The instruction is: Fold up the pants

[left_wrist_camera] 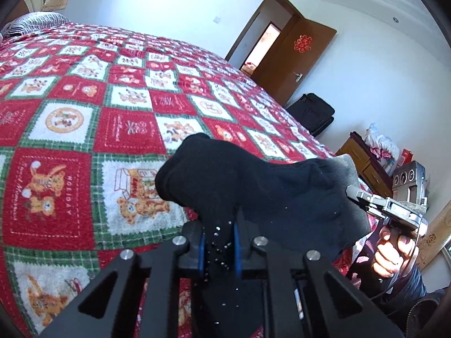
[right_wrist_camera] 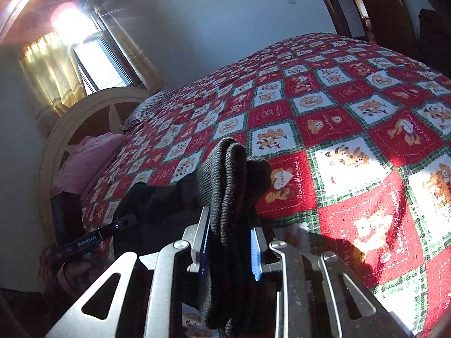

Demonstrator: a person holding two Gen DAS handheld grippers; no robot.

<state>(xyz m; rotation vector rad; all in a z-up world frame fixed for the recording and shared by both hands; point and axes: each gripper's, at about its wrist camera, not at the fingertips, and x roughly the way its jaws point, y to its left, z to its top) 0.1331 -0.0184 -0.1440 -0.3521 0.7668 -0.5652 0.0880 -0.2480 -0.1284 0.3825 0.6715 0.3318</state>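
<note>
Left wrist view, nearest first: the left gripper (left_wrist_camera: 218, 242) has its blue pads (left_wrist_camera: 201, 249) drawn in tight on a bunched fold of the black pants (left_wrist_camera: 253, 186), so it is clamped on the cloth. The fabric rises out of the jaws in a thick hump and stretches right to the right gripper (left_wrist_camera: 352, 193), held by a hand (left_wrist_camera: 390, 253) at the near right. Right wrist view, nearest first: the right gripper (right_wrist_camera: 229, 242) also pinches a doubled band of the pants (right_wrist_camera: 225, 186), the ribbed knit edge standing up between its pads (right_wrist_camera: 255, 256), with more cloth hanging below the fingers. At the near left the dark body of the left gripper (right_wrist_camera: 93, 238) shows, with the cloth running toward it.

Both claws grip the garment, which hangs off the bedspread (left_wrist_camera: 84, 118) between them, at the near edge of the bed. Farther off lie a striped pillow (left_wrist_camera: 33, 24) at the far left and an open brown door (left_wrist_camera: 293, 62) at the far right.

Judging by this, the step in hand is the pick-up: both ends are seized and the pants are raised, not yet spread. The next move seems to call for drawing the two grippers apart to pull the cloth taut, then laying it flat on the bedspread so a clean fold can be made. The bunched grip may hide twisted layers.
</note>
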